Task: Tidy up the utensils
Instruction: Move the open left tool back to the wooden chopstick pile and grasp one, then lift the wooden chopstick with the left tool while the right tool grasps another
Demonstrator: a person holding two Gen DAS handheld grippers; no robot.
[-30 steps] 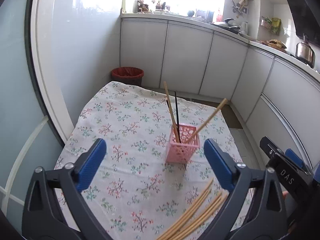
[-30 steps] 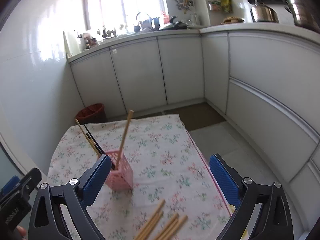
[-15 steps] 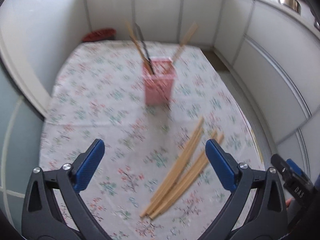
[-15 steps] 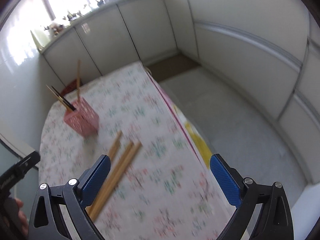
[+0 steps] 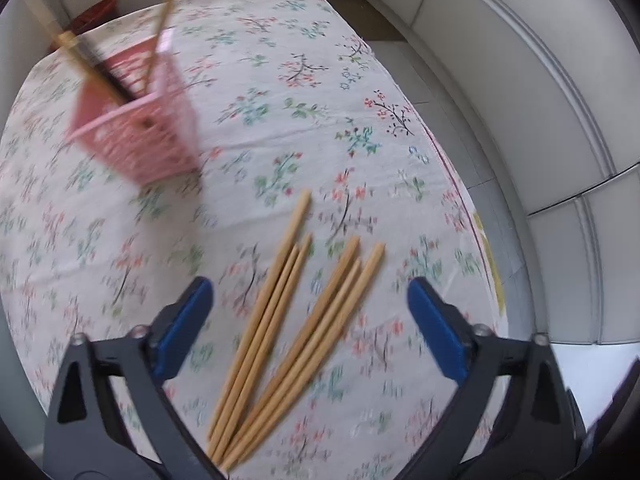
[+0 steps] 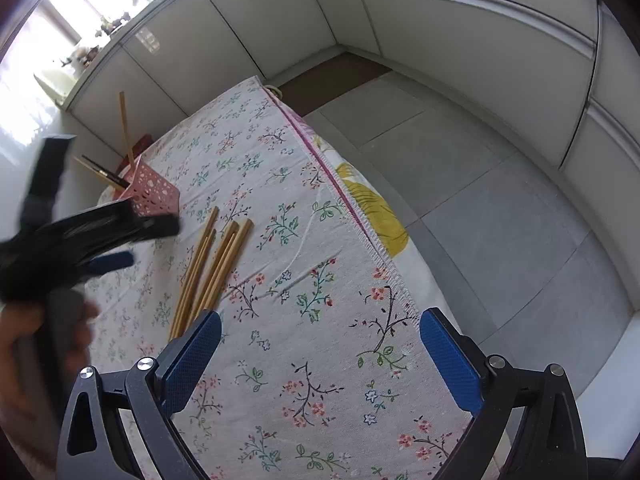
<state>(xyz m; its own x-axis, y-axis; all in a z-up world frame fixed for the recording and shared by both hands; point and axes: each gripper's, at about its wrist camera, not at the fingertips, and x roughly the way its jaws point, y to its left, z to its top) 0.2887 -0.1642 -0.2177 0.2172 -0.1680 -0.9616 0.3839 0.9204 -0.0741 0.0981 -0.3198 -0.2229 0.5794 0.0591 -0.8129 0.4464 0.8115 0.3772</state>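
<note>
Several wooden chopsticks (image 5: 288,320) (image 6: 208,268) lie loose in a fan on the flowered tablecloth (image 5: 280,60) (image 6: 304,360). My left gripper (image 5: 308,320) hangs just above them, pointing steeply down; its jaws are closing, still wide, and the chopsticks lie between the blue pads without touching them. A pink lattice basket (image 5: 136,136) (image 6: 150,196) stands behind, holding a few upright chopsticks, one of them dark. My right gripper (image 6: 320,352) is open over bare cloth to the right of the chopsticks, nothing between its fingers.
The table's right edge (image 6: 340,188) drops to a grey tiled floor (image 6: 480,200). White cabinets (image 6: 280,12) run around the room. A red bin (image 5: 96,12) stands beyond the table's far corner. A hand (image 6: 44,344) holds the left gripper's handle.
Both grippers dropped and tipped downward. The left one came in over the loose chopsticks, so they now lie between its pads. The right one swung toward the table's right side.
</note>
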